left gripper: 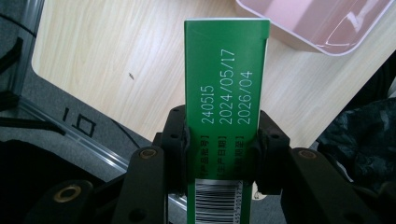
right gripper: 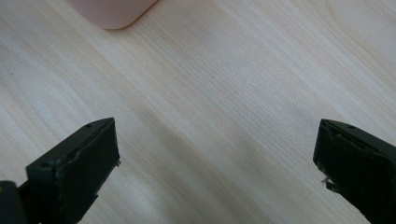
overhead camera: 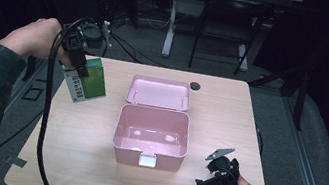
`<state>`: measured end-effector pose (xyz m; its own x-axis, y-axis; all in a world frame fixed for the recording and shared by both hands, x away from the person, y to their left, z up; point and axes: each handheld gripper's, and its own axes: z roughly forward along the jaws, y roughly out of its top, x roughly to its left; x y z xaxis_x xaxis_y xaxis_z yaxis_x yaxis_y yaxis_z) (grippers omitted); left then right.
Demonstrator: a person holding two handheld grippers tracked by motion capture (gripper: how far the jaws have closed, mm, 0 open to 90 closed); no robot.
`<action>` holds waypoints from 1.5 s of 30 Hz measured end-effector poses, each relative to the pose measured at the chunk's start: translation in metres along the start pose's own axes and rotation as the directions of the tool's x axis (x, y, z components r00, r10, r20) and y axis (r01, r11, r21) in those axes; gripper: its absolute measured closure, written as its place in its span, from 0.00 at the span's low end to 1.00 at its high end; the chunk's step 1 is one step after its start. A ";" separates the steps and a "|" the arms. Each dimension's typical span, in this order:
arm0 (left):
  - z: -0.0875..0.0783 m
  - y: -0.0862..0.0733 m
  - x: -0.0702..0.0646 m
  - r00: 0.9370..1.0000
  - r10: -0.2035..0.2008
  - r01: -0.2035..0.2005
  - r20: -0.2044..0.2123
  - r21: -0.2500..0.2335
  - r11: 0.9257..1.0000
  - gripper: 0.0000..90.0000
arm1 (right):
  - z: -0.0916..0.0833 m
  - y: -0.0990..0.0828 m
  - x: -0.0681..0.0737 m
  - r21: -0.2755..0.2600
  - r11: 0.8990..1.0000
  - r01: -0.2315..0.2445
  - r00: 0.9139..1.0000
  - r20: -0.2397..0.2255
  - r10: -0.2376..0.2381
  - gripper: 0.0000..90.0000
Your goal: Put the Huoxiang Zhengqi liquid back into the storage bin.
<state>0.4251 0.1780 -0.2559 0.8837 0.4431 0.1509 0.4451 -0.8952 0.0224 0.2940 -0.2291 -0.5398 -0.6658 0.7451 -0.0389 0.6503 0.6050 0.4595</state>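
Cardboard carton, green and rectangular with white side panels (overhead camera: 87, 80), hangs in the air over the desk's left edge, clamped in our left gripper (overhead camera: 79, 60). In the left gripper view the two black jaws press on the carton's (left gripper: 227, 84) narrow sides near the barcode end, so the long green face with printed dates sticks out ahead. We judge the grip sits low on the carton to leave most of it free to go into the open pink plastic box with hinged lid (overhead camera: 152, 136) at the desk's middle. Lid is folded back toward the far edge, box interior looks empty. Carton is tilted, well apart from the box.

Left hand (overhead camera: 34, 38) is raised off the desk's left side, wrist bent, gripper pointing down and inward. Right gripper (overhead camera: 215, 174) rests low near the desk's near right corner, just right of the box; its jaws stand wide apart over bare light wood desk (right gripper: 224, 93), holding nothing.
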 end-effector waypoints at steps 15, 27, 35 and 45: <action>-0.009 0.023 -0.017 0.998 0.064 -0.064 -0.009 -0.008 0.998 0.71 | 0.000 0.000 0.000 0.000 1.000 0.005 1.000 0.000 -0.005 0.00; -0.009 0.051 -0.033 0.991 0.134 -0.134 -0.009 -0.025 0.991 0.71 | 0.001 0.000 0.000 0.007 1.000 0.011 1.000 0.005 -0.011 0.00; -0.009 0.067 -0.042 0.985 0.172 -0.172 -0.005 -0.029 0.985 0.71 | 0.001 0.001 0.001 0.011 1.000 0.014 1.000 0.003 -0.014 0.00; -0.001 0.088 -0.053 0.976 0.216 -0.216 0.013 -0.044 0.975 0.71 | 0.001 0.000 0.001 0.016 1.000 0.008 1.000 -0.006 -0.008 0.00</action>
<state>0.4168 0.0757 -0.2608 0.9608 0.2396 0.1397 0.2373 -0.9709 0.0331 0.2938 -0.2276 -0.5404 -0.6731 0.7386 -0.0378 0.6506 0.6157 0.4446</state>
